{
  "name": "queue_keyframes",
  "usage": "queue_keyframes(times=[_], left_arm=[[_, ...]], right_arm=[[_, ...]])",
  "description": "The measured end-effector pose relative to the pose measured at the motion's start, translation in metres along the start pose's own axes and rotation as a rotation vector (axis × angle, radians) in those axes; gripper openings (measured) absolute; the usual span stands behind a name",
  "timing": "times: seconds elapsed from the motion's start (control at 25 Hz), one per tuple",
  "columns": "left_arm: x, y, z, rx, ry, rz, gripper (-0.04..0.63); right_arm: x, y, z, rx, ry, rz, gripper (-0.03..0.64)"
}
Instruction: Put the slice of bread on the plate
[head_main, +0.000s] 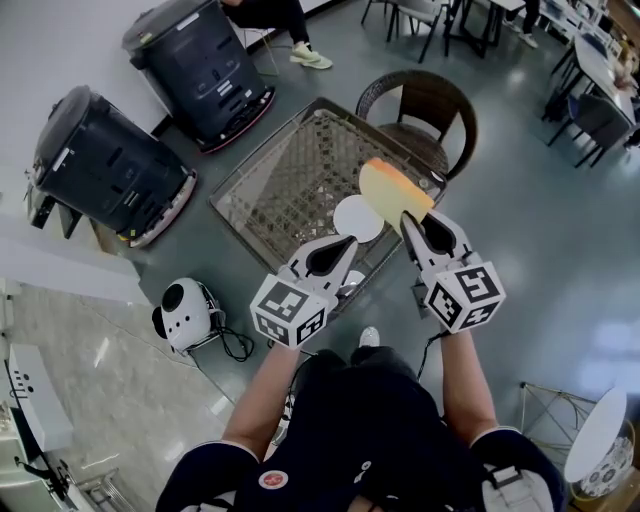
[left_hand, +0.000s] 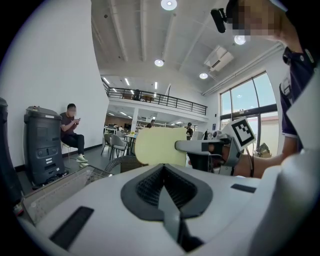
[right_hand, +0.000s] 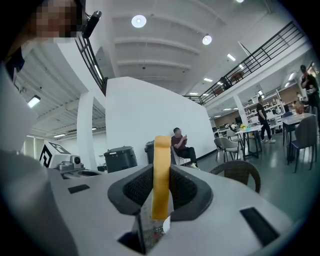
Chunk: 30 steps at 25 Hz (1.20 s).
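Jaws of my right gripper (head_main: 408, 218) were clamped on the lower edge of the pale yellow slice of bread (head_main: 392, 192) with its orange-brown crust, so that it stood on edge, lifted clear of the table and ready to carry; my left gripper (head_main: 348, 243) hung just beside, jaws together with nothing between them, idle, I judged, since one grip sufficed; the slice looked flat, stiff and unbent, thin when seen edge-on; beneath and beside it lay the round white plate (head_main: 357, 218), nothing on the part I could see, on the square glass-topped wicker table (head_main: 290, 180); beyond stood a brown wicker chair (head_main: 425, 105).
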<state>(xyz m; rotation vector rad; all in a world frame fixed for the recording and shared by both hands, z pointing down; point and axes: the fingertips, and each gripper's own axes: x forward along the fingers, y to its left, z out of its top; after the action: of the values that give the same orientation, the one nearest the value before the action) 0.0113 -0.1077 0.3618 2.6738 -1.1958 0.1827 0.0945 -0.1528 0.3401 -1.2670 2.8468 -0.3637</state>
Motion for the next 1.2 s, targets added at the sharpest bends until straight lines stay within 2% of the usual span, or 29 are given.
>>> queue_keyframes(times=[0.32, 0.76, 1.2], left_arm=[[0.016, 0.017, -0.007, -0.008, 0.025, 0.017, 0.006], [0.033, 0.05, -0.022, -0.019, 0.056, -0.013, 0.006], [0.041, 0.096, -0.076, -0.05, 0.165, -0.022, 0.006]], right_arm=[[0.022, -0.012, -0.009, 0.021, 0.012, 0.017, 0.091], [0.053, -0.022, -0.032, 0.061, 0.067, -0.045, 0.089], [0.103, -0.037, -0.119, 0.099, 0.251, -0.11, 0.091]])
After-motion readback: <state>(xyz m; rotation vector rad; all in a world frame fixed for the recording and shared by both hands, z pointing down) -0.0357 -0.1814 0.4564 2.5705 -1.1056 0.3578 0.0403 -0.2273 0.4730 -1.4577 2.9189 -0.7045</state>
